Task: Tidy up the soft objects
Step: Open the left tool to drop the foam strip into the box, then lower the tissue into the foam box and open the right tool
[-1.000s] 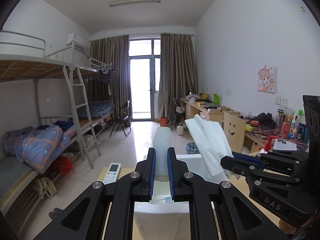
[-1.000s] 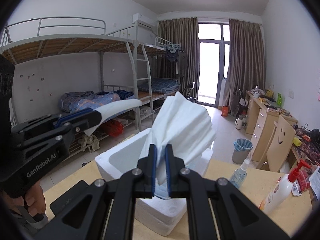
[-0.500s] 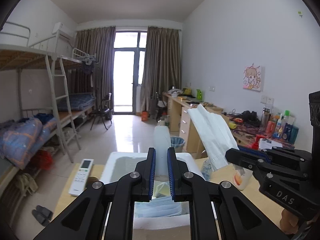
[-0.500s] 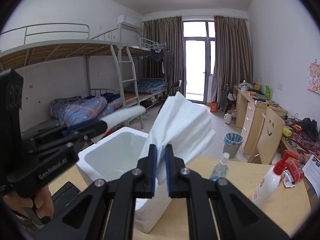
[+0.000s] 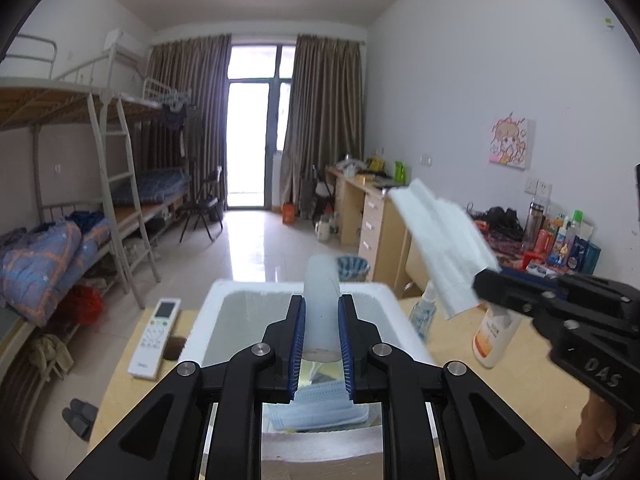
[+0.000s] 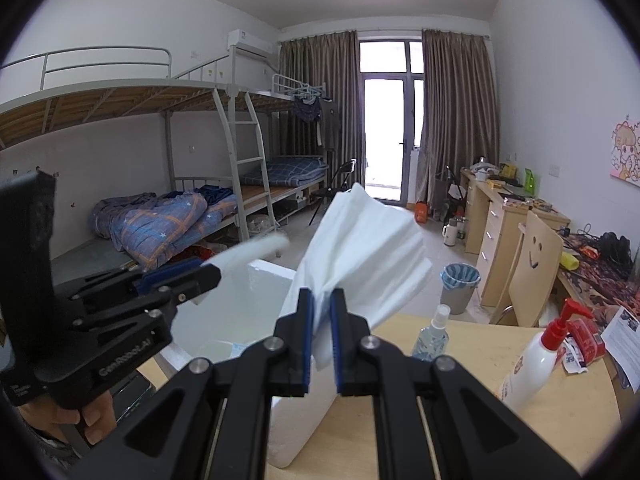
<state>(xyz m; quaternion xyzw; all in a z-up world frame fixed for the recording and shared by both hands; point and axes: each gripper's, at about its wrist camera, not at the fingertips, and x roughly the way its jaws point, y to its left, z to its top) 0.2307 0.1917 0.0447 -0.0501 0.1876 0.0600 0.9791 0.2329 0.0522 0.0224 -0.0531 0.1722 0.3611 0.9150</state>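
Observation:
My left gripper (image 5: 322, 344) hangs over an open white foam box (image 5: 224, 320) with a white roll (image 5: 322, 300) upright between its blue pads; the jaws are opening while the pads still touch the roll. A pale blue pack of masks (image 5: 316, 404) lies in the box below. My right gripper (image 6: 322, 320) is shut on a folded white cloth (image 6: 368, 248) that fans upward, held above the box's right side. The right wrist view shows the left gripper (image 6: 208, 276) at the left with the roll (image 6: 256, 250) sticking out, and the foam box (image 6: 304, 408) beneath.
On the wooden table a white remote (image 5: 154, 336) lies left of the box. A clear spray bottle (image 6: 434, 332) and a red-pump lotion bottle (image 6: 536, 360) stand to its right. A dark device (image 6: 132, 392) lies near the hand at the left. Bunk beds and desks line the room.
My left gripper has come forward and down over the box, so its inside and the blue masks now show. Its jaws stand slightly wider. The right gripper has hardly moved.

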